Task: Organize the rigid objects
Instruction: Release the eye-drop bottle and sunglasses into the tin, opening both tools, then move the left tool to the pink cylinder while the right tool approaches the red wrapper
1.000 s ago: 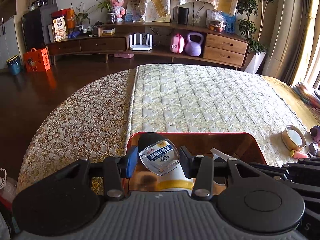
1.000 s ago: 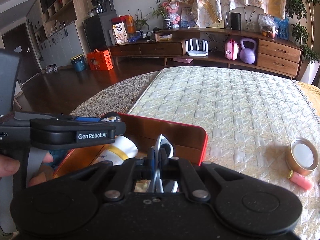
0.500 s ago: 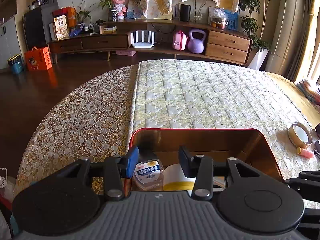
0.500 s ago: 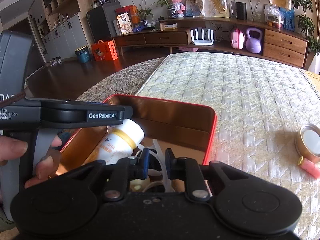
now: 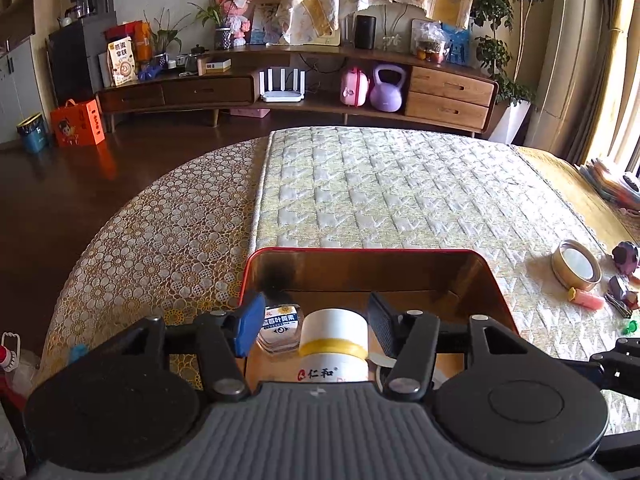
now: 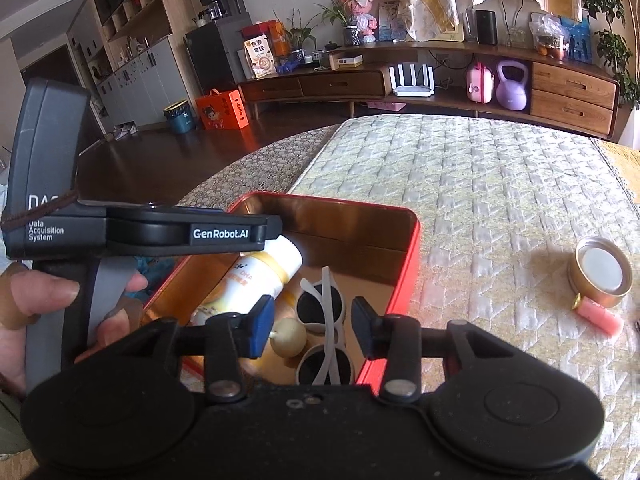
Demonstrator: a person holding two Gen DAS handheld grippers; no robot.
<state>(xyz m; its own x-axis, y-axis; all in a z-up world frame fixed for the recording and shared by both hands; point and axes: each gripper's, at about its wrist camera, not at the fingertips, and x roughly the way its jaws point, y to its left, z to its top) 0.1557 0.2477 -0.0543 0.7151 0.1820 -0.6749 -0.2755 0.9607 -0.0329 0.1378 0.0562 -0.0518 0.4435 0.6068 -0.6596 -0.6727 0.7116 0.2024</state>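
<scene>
A red tin box (image 5: 360,250) (image 6: 412,264) with a copper inside sits on the quilted bed. In it lie a white bottle with a yellow band (image 5: 334,340) (image 6: 256,280), a small clear jar with a blue label (image 5: 280,326), white sunglasses (image 6: 326,328) and a small cream ball (image 6: 288,338). My left gripper (image 5: 316,324) is open and empty above the box. My right gripper (image 6: 312,326) is open and empty above the sunglasses. The left gripper's body (image 6: 160,232) shows in the right wrist view.
On the bed right of the box lie a round gold tin (image 5: 576,266) (image 6: 602,272), a pink tube (image 5: 588,300) (image 6: 600,318) and small toys (image 5: 624,264). A lace cover (image 5: 160,260) drapes the bed's left side. A wooden sideboard (image 5: 300,88) stands behind.
My left gripper let go of the small clear jar, which now lies in the box. My right gripper opened and released the sunglasses into the box. Both grippers drew back.
</scene>
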